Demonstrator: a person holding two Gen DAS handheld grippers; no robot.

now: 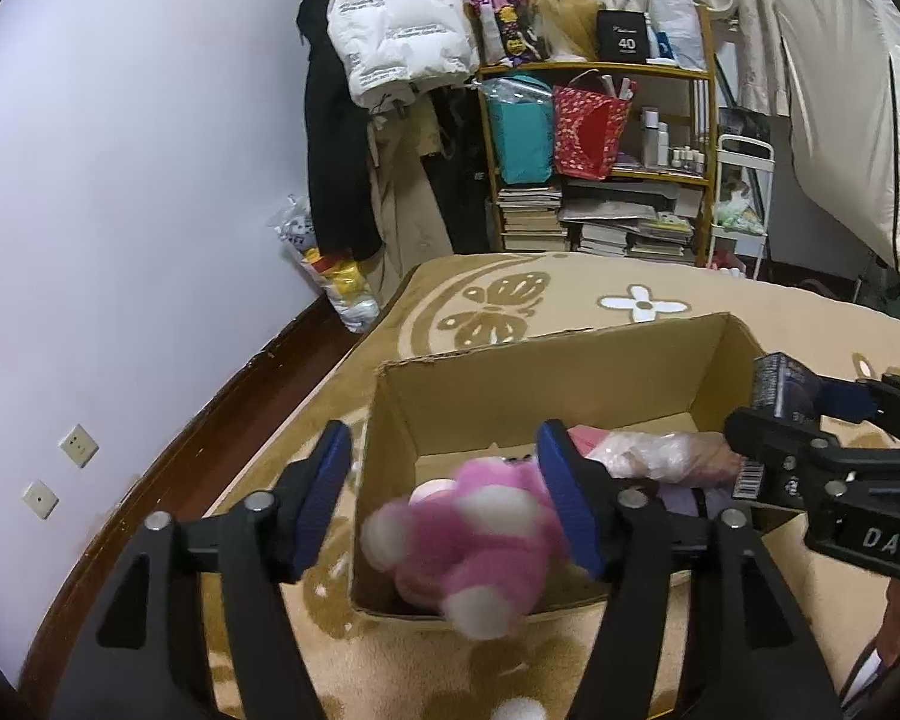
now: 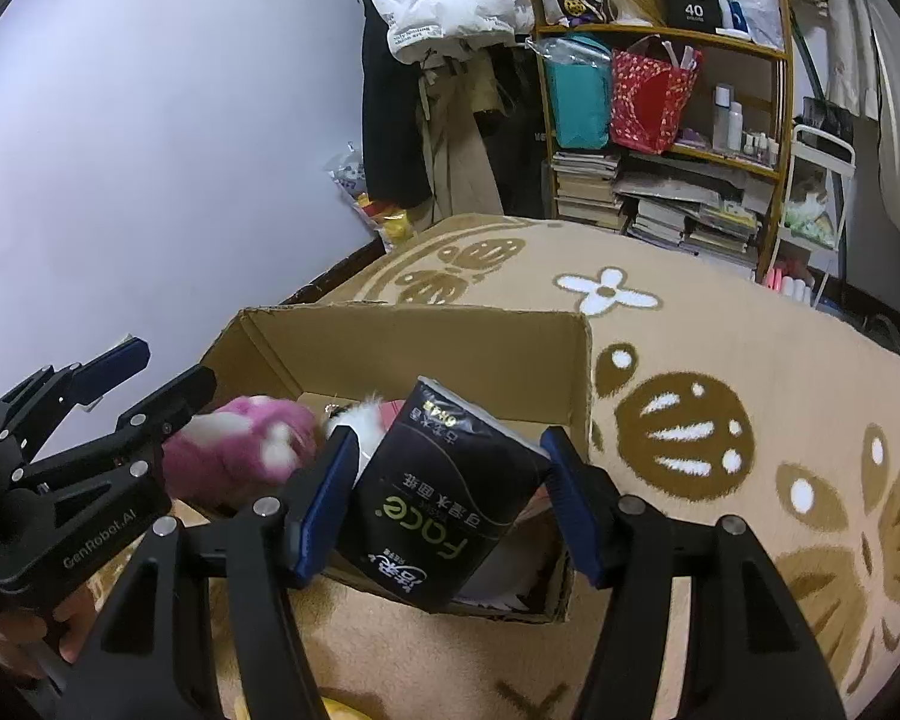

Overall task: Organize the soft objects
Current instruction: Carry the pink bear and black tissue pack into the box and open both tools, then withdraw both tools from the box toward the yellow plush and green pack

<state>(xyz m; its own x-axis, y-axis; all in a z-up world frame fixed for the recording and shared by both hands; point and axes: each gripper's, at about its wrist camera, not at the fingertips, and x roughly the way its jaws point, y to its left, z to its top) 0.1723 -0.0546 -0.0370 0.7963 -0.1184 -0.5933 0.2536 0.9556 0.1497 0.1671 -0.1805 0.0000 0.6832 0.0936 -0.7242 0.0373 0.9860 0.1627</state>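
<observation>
Okay, the cardboard box [image 1: 546, 384] is sitting open-topped on the tan patterned blanket [image 2: 720, 360], near its left edge by the wall; wide bare blanket is lying right of the box. My left gripper [image 1: 444, 498] is standing open, pads off the blurred pink-and-white plush toy [image 1: 480, 534] hanging over the box's near wall. My right gripper [image 2: 444, 492] is clamping a soft black tissue pack [image 2: 444, 498], tilted, over the box's near right corner.
</observation>
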